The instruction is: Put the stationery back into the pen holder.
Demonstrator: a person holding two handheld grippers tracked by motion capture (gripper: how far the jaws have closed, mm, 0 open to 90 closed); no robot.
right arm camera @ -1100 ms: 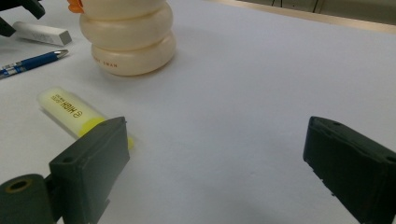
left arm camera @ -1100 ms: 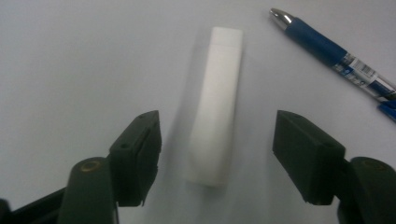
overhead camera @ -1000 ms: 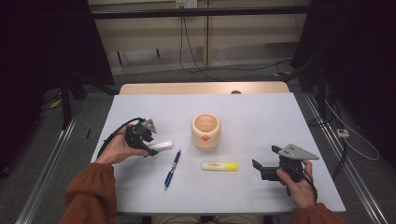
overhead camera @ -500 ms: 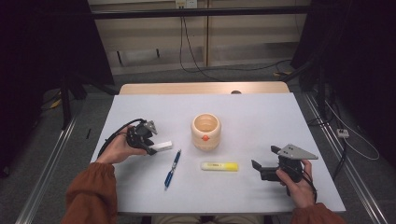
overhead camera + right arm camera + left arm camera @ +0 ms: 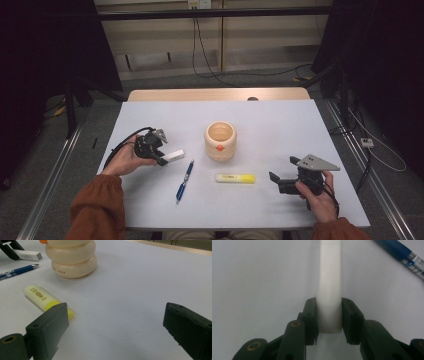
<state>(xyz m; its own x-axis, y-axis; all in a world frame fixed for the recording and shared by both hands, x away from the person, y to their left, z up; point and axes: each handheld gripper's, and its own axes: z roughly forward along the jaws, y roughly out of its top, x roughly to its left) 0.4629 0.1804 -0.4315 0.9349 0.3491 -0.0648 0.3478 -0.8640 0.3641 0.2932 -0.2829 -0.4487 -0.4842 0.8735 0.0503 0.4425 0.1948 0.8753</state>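
Cup [image 5: 220, 141] interior unseen; left tongs [image 5: 328, 318] clamp eraser [image 5: 329, 285]; right tongs [image 5: 117, 332] apart.

My left claw [image 5: 161, 156] has just been closing, its jaws seemingly pressed tight, while my right claw [image 5: 281, 175] rests gaping wide.

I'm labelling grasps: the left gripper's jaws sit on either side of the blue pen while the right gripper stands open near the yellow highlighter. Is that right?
Not quite. In the left gripper view the left gripper has its jaws, which have just been closing, around the white eraser, not the blue pen, which lies apart beside it. The right gripper does stand open near the yellow highlighter.
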